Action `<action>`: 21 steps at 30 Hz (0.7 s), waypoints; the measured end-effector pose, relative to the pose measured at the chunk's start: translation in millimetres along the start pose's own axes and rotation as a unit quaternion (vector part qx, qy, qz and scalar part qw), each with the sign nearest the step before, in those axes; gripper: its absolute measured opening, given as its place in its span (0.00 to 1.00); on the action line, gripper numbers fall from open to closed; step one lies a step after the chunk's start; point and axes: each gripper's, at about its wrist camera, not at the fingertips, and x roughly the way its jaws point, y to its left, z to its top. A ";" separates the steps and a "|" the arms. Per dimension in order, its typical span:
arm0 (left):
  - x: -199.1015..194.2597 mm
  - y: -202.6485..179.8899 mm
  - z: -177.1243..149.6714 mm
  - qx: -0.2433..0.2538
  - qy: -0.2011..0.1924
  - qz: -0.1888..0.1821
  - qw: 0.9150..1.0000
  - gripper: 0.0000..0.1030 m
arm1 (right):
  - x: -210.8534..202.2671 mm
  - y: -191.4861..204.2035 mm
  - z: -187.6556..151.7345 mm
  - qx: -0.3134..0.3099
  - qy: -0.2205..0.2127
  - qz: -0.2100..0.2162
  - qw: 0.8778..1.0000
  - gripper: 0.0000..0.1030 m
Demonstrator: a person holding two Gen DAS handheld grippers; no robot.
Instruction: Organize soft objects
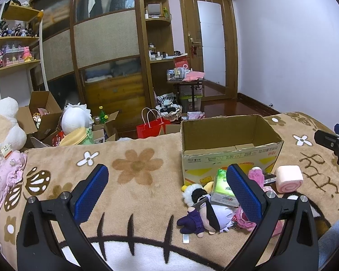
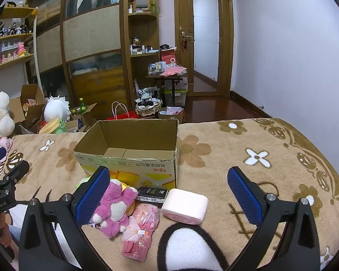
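Note:
An open, empty cardboard box [image 1: 230, 144] [image 2: 128, 155] stands on the beige flower blanket [image 1: 135, 164]. In front of it lies a pile: a purple-and-white doll [image 1: 203, 216], a green tissue pack [image 1: 222, 187], a pink plush bear [image 2: 115, 207], a pink plastic packet [image 2: 140, 230], a black card box [image 2: 152, 194] and a pink roll-cake cushion [image 1: 288, 178] [image 2: 184, 206]. My left gripper [image 1: 167, 189] is open and empty, left of the pile. My right gripper [image 2: 169, 192] is open and empty, over the cushion and bear.
A white plush [image 1: 2, 126] and pink bedding [image 1: 2, 178] lie at the bed's left end. Beyond the bed the floor holds cardboard boxes [image 1: 43, 115], a white round plush [image 1: 75, 118], a red bag [image 1: 152, 127] and a basket [image 1: 169, 108]. A wardrobe and door stand behind.

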 end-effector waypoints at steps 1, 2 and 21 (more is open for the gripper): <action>0.8 2.2 -1.0 -0.002 0.000 0.000 1.000 1.00 | -0.5 0.0 0.0 -0.001 -0.001 -0.001 1.000 1.00; 1.2 1.8 -1.0 -0.001 0.000 0.000 1.000 1.00 | -0.9 -0.3 0.0 -0.001 -0.002 0.000 1.000 1.00; 6.1 4.5 -3.5 -0.001 0.002 -0.002 1.000 1.00 | -1.4 0.6 0.7 -0.002 -0.001 -0.002 1.000 1.00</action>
